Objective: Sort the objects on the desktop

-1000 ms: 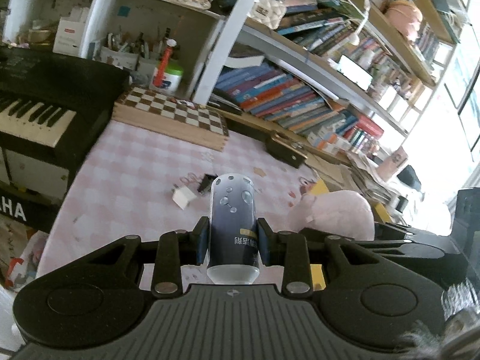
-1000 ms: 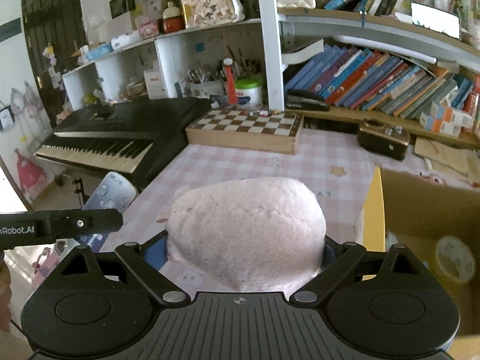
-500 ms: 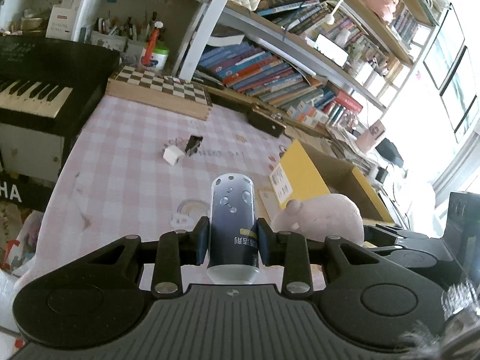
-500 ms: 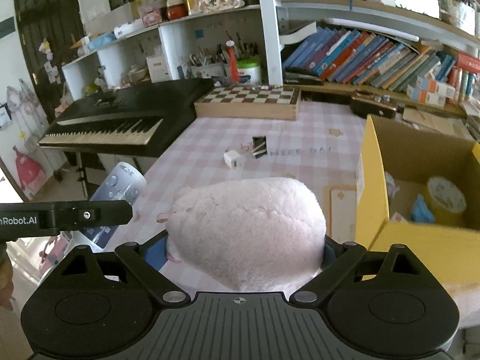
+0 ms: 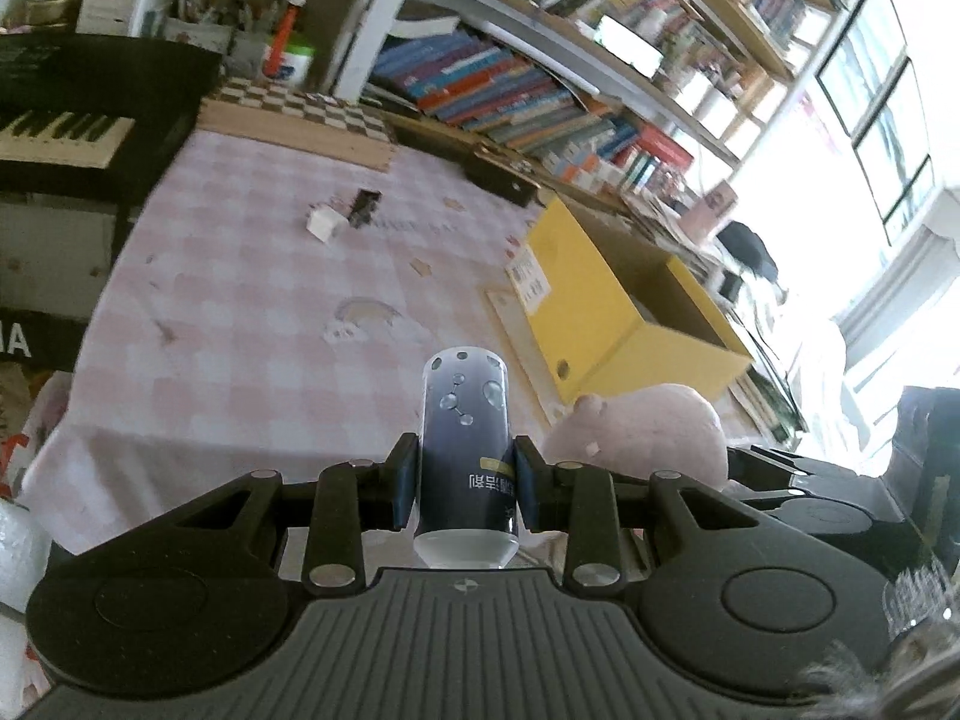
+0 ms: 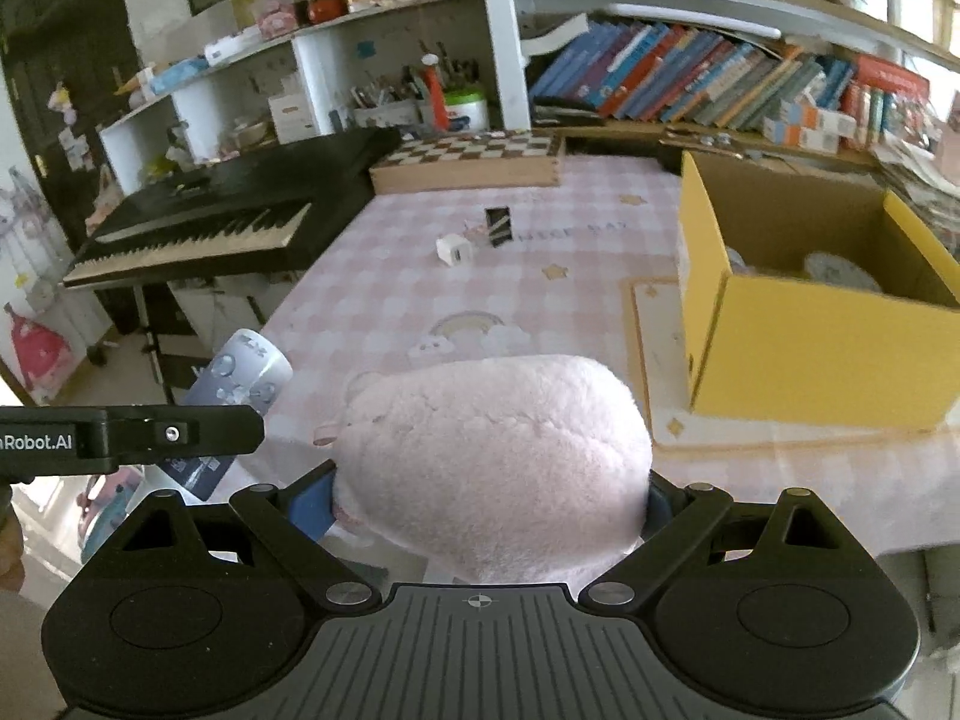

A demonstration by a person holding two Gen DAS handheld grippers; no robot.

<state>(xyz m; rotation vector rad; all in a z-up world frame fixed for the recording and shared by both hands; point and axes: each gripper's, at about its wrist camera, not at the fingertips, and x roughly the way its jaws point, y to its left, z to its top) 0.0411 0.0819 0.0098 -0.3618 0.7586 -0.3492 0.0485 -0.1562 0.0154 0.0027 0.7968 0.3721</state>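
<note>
1. The left gripper [image 5: 463,483] is pinching a dark blue cylindrical bottle with a droplet print [image 5: 464,438] between its pads, its white cap toward the camera – it is hanging over the near edge of the pink-checked tablecloth [image 5: 252,300].
2. The right gripper [image 6: 489,495] is clamping a fluffy pale pink plush toy [image 6: 492,456], jaws spread wide around it.
3. An open yellow cardboard box [image 6: 798,336] is standing on the table's right side – a few items are lying inside it.
4. A small white cube-shaped charger [image 6: 454,251] and a black binder clip [image 6: 498,225] are lying near each other mid-table, well apart from both grippers.
5. A wooden chessboard box [image 6: 468,165] is sitting at the far edge, beside a black electric keyboard [image 6: 210,222].
</note>
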